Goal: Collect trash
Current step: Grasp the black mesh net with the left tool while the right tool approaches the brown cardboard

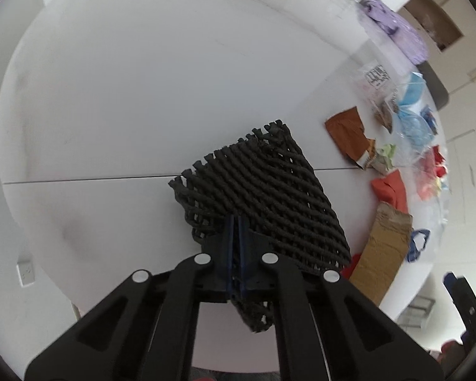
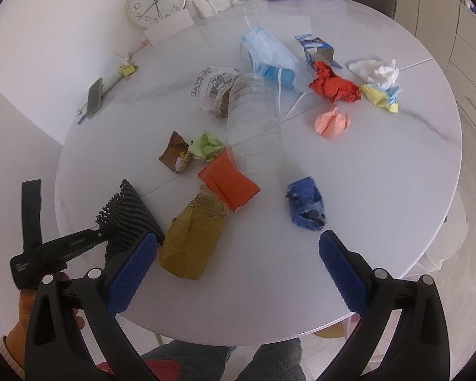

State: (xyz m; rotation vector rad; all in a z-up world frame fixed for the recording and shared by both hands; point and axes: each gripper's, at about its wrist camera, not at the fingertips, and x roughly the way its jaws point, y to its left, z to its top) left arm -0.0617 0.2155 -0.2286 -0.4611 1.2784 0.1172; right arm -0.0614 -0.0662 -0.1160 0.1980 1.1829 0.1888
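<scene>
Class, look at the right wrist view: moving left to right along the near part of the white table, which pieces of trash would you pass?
Black woven foam net → brown crumpled cardboard packet → folded orange paper → crushed blue foil wrapper.

Black foam net (image 1: 263,197) hides the desk (image 1: 127,95) beneath; the label print on the crumpled wrapper (image 2: 214,87) is unreadable.

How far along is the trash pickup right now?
Early. In hand: the left gripper is shut on the black foam net. The right gripper is open and empty. Left on the table: brown cardboard piece, orange paper, blue wrapper, plastic bottle, face masks. No bin is visible.
</scene>
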